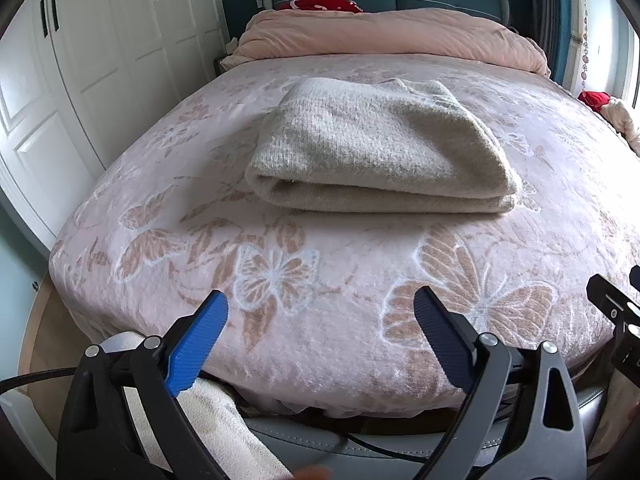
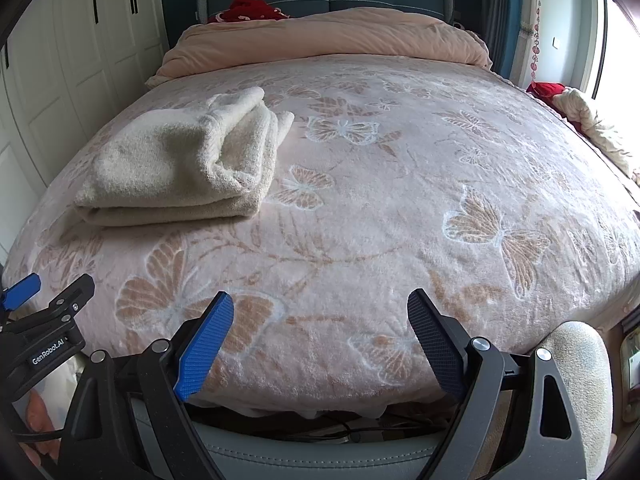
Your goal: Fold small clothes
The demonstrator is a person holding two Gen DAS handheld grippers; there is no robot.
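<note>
A cream knitted garment (image 1: 376,148) lies folded into a thick rectangle on the pink butterfly-print bed cover (image 1: 320,280). In the right wrist view it (image 2: 180,164) sits at the left of the bed. My left gripper (image 1: 320,320) is open and empty, held above the bed's near edge, well short of the garment. My right gripper (image 2: 320,320) is open and empty too, over the near edge to the right of the garment. The left gripper's fingers (image 2: 20,292) show at the left edge of the right wrist view.
A pink duvet (image 1: 384,36) is bunched at the head of the bed, with red cloth (image 1: 332,0) behind it. White wardrobe doors (image 1: 80,60) stand left. More cream cloth (image 1: 208,420) hangs below the near edge. A cream and red heap (image 2: 580,116) lies at right.
</note>
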